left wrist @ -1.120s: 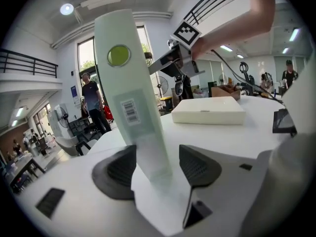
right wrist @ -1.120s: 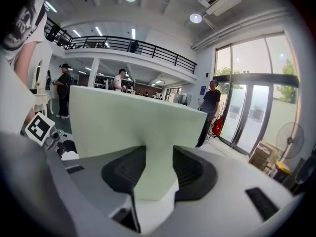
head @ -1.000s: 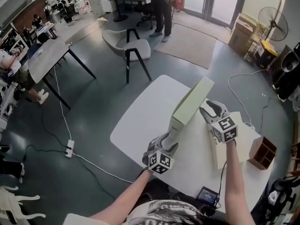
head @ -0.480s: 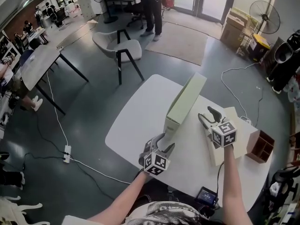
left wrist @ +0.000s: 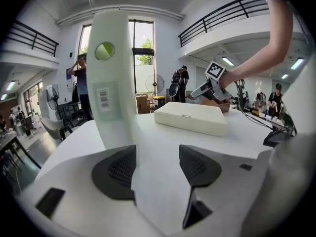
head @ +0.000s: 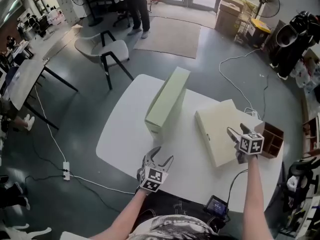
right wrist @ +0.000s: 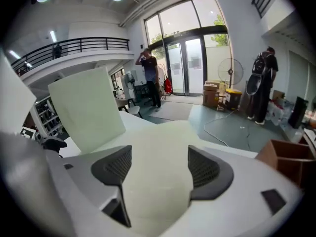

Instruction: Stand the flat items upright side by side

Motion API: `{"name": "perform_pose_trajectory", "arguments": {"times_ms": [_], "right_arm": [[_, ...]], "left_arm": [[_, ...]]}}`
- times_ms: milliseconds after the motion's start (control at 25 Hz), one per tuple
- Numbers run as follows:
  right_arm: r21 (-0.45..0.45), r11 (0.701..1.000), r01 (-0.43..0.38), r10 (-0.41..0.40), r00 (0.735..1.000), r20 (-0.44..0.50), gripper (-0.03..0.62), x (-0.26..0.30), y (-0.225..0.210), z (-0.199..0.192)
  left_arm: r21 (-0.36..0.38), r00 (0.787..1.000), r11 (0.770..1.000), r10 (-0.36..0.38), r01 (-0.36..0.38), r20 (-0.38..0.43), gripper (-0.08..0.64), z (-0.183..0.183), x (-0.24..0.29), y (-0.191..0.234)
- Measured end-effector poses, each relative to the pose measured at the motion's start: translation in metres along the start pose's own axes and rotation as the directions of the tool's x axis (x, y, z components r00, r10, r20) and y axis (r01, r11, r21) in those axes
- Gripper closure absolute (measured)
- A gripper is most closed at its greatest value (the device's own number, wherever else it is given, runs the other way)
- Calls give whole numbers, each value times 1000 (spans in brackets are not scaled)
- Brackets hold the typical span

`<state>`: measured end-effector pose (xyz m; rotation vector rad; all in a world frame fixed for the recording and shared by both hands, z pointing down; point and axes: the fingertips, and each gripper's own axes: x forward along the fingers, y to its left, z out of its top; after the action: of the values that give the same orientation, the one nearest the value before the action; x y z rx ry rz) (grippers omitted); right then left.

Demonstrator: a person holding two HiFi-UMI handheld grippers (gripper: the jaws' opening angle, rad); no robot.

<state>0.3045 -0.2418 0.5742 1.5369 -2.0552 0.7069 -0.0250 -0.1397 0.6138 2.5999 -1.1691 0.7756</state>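
Observation:
A pale green box (head: pixel 167 101) stands upright on its long edge on the white table (head: pixel 120 134), with nothing touching it. A cream box (head: pixel 222 131) lies flat to its right. My left gripper (head: pixel 159 161) hangs open near the table's front edge, a short way back from the green box (left wrist: pixel 116 73), with nothing between its jaws. My right gripper (head: pixel 239 136) is at the cream box's right side. Its jaws are opening, and a corner of the cream box (right wrist: pixel 168 132) lies between them without the pads pressing on it.
A brown wooden organiser (head: pixel 272 139) stands at the table's right edge, just beyond my right gripper. A small black device (head: pixel 216 205) sits below the front edge. Chairs, cables, a fan and a standing person are on the floor beyond.
My left gripper let go of the green box's near end and drew back toward the front edge. My right gripper left the green box, moved right to the cream box and opened wider.

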Motion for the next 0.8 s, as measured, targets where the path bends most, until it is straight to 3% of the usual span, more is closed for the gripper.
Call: {"name": "perform_pose_trajectory", "arguments": {"times_ms": [200,400,560,680,800], "right_arm": [[46,999,22,-17,995,-96,181,3,-59,-24],[128,989,-74,94,982,-164,163,30,-72,-32],[140,984,-109,139,965,-224,152,50,-80,-41],[163,975,-152,189,950,-249,143,57,-77,-45],[199,963,-183,230,941,-249,138,60,-76,-46]], "left_arm": [[-40,996,996,-85,84,-7,290,20,21,-43],[-106,990,984,-144,142,-7,288,39,40,-85],[-155,977,965,-214,210,-14,269,47,56,-124],[-266,954,921,-298,285,-12,242,48,66,-158],[-433,931,842,-365,322,-19,222,41,85,-187]]}}
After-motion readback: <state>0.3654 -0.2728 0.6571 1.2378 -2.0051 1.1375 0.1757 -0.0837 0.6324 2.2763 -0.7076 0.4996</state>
